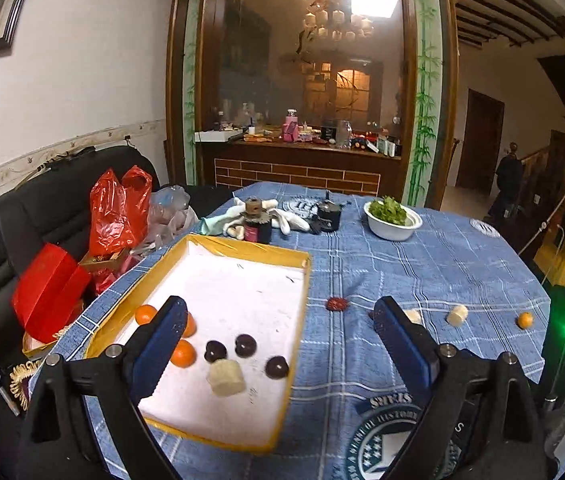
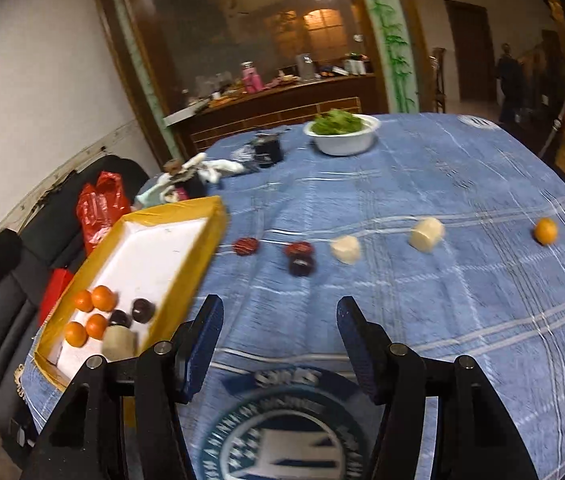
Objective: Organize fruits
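dim warm indoor light, chandelier (image 1: 336, 20) glare, fisheye-bent edges, right wrist view motion-blurred.

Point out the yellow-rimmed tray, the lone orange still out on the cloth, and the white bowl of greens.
yellow-rimmed tray (image 1: 242, 249), left wrist view, far rim
lone orange (image 2: 545, 231), right wrist view, middle of the fruit
white bowl (image 2: 342, 145), right wrist view, front wall

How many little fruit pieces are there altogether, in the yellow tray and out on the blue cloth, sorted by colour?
Orange fruits: 5
Dark brown fruits: 4
Red fruits: 2
Pale cream chunks: 3
Total: 14
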The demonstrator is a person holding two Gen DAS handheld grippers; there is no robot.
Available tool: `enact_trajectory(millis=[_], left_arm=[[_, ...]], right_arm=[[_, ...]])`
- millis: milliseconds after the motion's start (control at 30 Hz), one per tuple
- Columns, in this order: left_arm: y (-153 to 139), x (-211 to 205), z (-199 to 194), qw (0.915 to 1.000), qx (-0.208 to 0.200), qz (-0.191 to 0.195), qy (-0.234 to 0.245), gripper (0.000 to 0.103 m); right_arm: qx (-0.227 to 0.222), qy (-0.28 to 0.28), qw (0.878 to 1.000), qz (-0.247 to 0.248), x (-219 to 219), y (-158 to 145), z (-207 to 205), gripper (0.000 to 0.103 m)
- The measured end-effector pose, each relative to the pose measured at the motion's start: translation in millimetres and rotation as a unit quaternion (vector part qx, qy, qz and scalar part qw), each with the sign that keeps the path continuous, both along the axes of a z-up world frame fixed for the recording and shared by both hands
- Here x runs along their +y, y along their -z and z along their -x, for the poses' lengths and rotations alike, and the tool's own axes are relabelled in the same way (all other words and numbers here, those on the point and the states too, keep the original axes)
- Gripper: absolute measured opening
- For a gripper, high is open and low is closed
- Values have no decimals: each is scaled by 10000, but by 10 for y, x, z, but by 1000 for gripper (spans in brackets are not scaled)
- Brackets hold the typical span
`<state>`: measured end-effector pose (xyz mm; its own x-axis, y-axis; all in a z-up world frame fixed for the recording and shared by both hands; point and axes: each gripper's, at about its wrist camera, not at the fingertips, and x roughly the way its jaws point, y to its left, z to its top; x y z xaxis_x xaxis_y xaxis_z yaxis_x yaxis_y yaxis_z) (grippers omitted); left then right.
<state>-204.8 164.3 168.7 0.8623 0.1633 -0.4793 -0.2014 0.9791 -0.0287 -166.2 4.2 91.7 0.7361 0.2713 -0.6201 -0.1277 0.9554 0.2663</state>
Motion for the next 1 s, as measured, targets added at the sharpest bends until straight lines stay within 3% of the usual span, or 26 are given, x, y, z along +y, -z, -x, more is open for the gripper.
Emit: enact_trajectory(millis=[400,1000], left_arm=[[144,-374,-15,9976,566,-394,31,94],[270,-379,-64,9951,903,-103,377,94]], right_arm=[[159,13,9997,-199,-222,103,125,66],[344,94,9991,-241,-239,190,63,66]])
